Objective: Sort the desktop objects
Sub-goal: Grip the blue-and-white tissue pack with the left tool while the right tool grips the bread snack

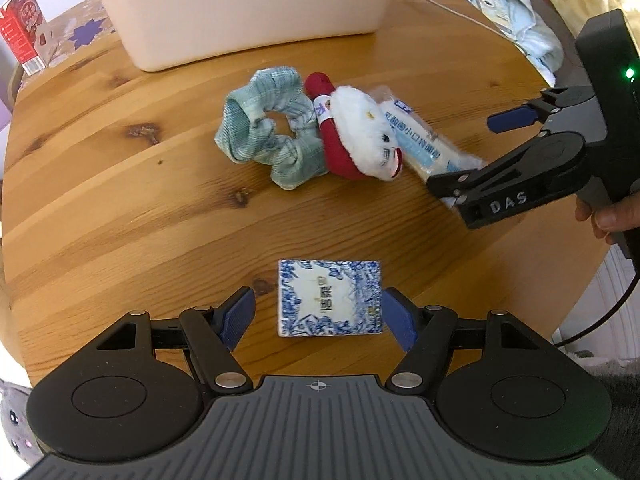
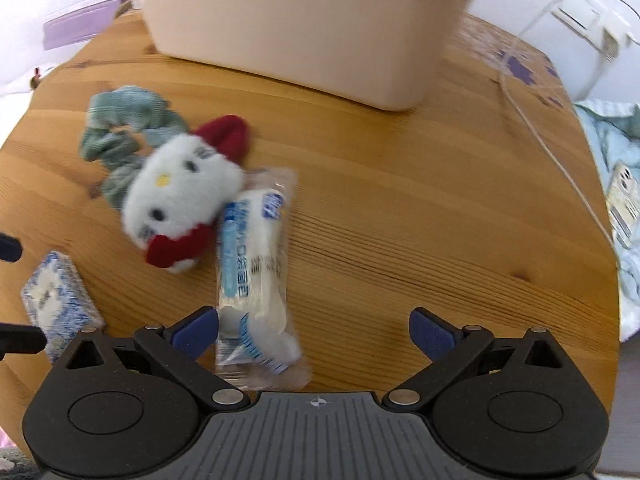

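A blue-and-white patterned box (image 1: 329,298) lies on the wooden table between the fingers of my open left gripper (image 1: 318,314); the right pad is at its edge. It also shows in the right wrist view (image 2: 56,300). A green scrunchie (image 1: 264,124), a white-and-red plush cat (image 1: 360,136) and a clear wrapped white snack packet (image 1: 424,142) lie mid-table. My right gripper (image 2: 314,332) is open over the packet's (image 2: 256,264) near end, with the packet beside its left finger. It shows in the left wrist view (image 1: 480,156).
A cream plastic bin (image 1: 248,8) stands at the back of the table and shows in the right wrist view (image 2: 304,28). A red carton (image 1: 22,28) stands at the far left. Light blue cloth (image 1: 504,12), a white cable (image 2: 560,152) and a phone (image 2: 622,204) lie on the right.
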Motion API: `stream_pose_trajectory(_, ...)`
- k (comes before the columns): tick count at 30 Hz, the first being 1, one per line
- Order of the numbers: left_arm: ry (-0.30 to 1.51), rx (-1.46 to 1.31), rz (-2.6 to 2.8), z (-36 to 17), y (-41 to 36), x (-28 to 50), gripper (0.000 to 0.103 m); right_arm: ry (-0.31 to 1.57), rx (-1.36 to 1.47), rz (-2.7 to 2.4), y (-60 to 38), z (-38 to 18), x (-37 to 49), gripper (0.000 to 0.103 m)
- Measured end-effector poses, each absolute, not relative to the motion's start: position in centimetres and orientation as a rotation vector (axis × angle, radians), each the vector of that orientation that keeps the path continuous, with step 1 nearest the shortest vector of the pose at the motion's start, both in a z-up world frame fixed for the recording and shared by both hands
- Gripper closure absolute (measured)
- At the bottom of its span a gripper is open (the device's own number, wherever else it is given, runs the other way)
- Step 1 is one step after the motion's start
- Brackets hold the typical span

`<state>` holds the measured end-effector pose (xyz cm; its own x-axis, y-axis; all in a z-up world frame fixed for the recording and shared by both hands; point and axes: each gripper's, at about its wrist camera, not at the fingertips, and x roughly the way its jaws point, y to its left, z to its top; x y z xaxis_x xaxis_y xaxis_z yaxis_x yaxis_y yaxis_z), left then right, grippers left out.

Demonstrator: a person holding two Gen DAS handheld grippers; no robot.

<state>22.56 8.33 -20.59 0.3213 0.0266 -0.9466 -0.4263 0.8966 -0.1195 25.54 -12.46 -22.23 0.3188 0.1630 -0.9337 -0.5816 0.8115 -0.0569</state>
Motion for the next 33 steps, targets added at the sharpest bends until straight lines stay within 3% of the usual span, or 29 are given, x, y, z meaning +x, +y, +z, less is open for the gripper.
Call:
stream_pose_trajectory(14, 1.225, -0.527, 0.432, -22.5, 8.7, 22.5, 0.03, 1.092, -0.421, 0.676, -10.7, -21.8, 25.7, 0.0)
stream_pose_trajectory(17, 1.205, -0.554, 0.453, -22.7, 8.9, 22.6, 0.027, 1.097, -0.423, 0.667, -10.7, -22.3, 26.0, 0.011)
stream_pose_trajectory(29, 1.234, -0.551, 0.481, -23.1, 7.8, 23.6, 0.027, 1.051, -0.446, 0.664, -11.1, -22.6, 26.1, 0.022)
stream_pose_trajectory(31, 1.232, -0.555, 0.499, -23.1, 7.8, 23.4, 0.028, 1.041, -0.446, 0.678, -11.1, -22.4, 25.9, 0.034)
stream_pose_trajectory(32, 1.234, -0.549, 0.518, -23.0, 7.7, 23.4, 0.033, 1.036, -0.447, 0.69, -11.1, -22.3, 25.8, 0.04)
stream_pose_trajectory(33, 1.239, -0.534, 0.533, -22.9, 7.6, 23.5, 0.036, 1.03, -0.45, 0.704, -11.0, -22.1, 25.6, 0.051)
